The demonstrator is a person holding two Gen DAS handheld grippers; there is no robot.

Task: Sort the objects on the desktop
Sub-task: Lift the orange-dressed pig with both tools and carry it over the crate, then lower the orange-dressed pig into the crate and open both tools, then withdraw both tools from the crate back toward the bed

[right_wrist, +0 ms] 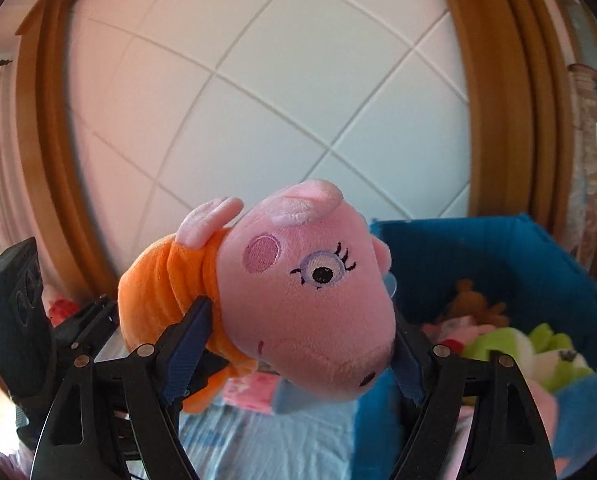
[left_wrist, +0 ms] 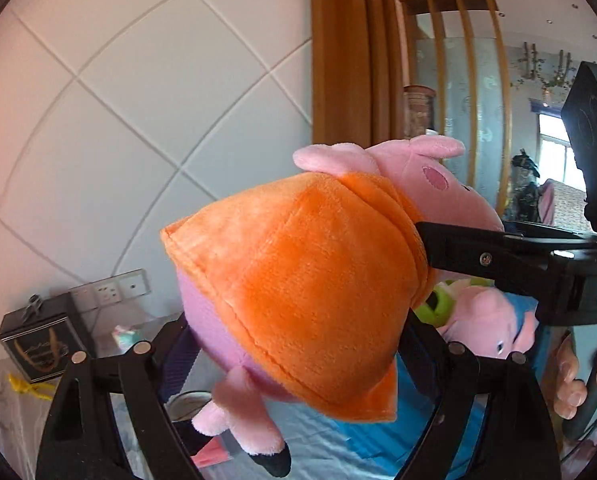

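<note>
A pink pig plush in an orange dress (left_wrist: 298, 280) hangs in the air, held by both grippers at once. My left gripper (left_wrist: 294, 340) is shut on its orange body, legs dangling below. My right gripper (right_wrist: 298, 344) is shut on the pig's head (right_wrist: 310, 300), blue pads pressed into neck and snout. In the left wrist view a black finger (left_wrist: 458, 248) of the right gripper reaches in from the right at the plush's neck. The left gripper (right_wrist: 86, 320) shows at the left of the right wrist view.
A blue fabric bin (right_wrist: 498, 248) at the right holds a green frog plush (right_wrist: 510, 344) and other soft toys. Another pink pig plush (left_wrist: 494, 320) lies there. A light blue cloth (left_wrist: 318, 440) covers the table below. A black box (left_wrist: 38, 344) stands far left, below wall sockets (left_wrist: 110, 290).
</note>
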